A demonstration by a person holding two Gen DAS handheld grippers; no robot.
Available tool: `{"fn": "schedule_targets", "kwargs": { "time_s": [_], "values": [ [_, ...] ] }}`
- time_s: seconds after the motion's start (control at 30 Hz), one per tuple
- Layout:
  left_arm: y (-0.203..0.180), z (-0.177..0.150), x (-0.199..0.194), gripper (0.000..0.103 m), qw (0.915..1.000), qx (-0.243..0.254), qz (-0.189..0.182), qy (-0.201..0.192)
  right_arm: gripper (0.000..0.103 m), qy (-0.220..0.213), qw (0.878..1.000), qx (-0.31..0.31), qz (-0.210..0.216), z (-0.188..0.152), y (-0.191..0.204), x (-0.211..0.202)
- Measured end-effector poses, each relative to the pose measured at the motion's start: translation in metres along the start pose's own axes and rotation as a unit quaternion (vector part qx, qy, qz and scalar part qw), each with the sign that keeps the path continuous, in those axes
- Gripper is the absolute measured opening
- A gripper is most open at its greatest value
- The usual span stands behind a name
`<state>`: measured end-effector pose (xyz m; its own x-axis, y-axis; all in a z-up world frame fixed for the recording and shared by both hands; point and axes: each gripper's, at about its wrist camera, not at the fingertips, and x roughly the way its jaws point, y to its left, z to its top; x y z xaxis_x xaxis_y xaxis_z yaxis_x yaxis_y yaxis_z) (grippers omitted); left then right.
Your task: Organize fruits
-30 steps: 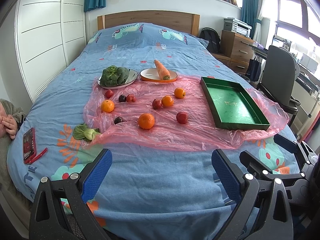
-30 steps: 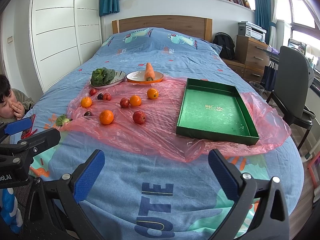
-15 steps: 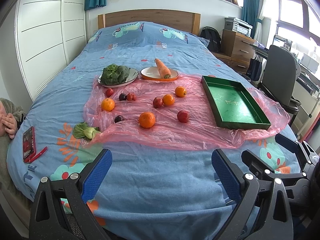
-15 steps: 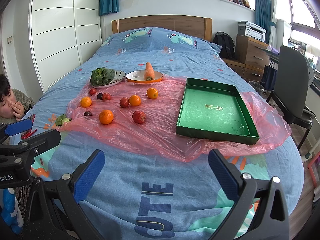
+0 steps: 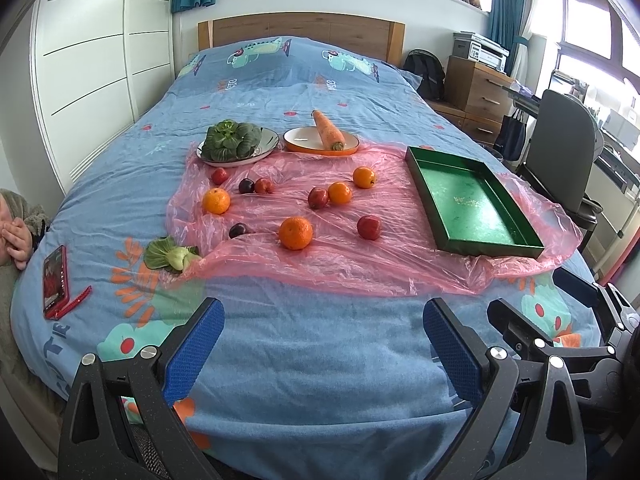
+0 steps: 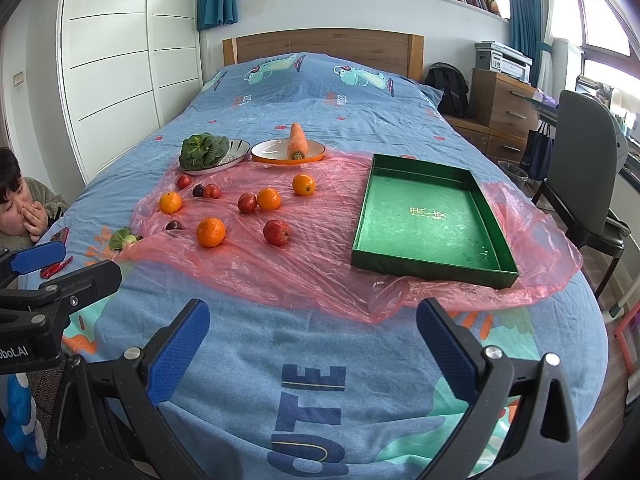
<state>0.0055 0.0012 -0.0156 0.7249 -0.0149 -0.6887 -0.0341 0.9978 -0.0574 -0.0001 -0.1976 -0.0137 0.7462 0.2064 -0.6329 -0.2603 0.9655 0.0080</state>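
Both the left gripper [image 5: 322, 344] and the right gripper [image 6: 312, 344] are held above the bed [image 6: 360, 380] with jaws spread wide, nothing gripped. Oranges [image 5: 295, 233] and apples [image 5: 369, 227] are scattered on the pink plastic sheet [image 6: 304, 276], beside the empty green tray [image 6: 432, 265].

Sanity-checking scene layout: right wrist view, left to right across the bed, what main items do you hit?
Red phone → loose bok choy → plate of greens → carrot plate → green tray → chair.
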Motion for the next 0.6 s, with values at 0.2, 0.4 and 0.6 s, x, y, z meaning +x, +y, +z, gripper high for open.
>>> {"fn": "schedule_targets", "kwargs": {
  "time_s": [0.2, 0.4, 0.6],
  "values": [
    [0.003, 0.0, 0.004, 0.098, 1.0, -0.003, 0.001, 0.004, 0.103, 0.0, 1.0, 0.001, 0.001, -0.002, 0.001, -0.002],
    [0.004, -0.001, 0.005, 0.098, 1.0, -0.003, 0.003, 0.005, 0.103, 0.003, 1.0, -0.007, 0.005, -0.002, 0.002, 0.003],
    [0.011, 0.002, 0.013, 0.098, 0.9999, -0.004, 0.005, 0.013, 0.103, -0.002, 1.0, -0.018, 0.005, 0.006, 0.002, 0.004]
  ]
}}
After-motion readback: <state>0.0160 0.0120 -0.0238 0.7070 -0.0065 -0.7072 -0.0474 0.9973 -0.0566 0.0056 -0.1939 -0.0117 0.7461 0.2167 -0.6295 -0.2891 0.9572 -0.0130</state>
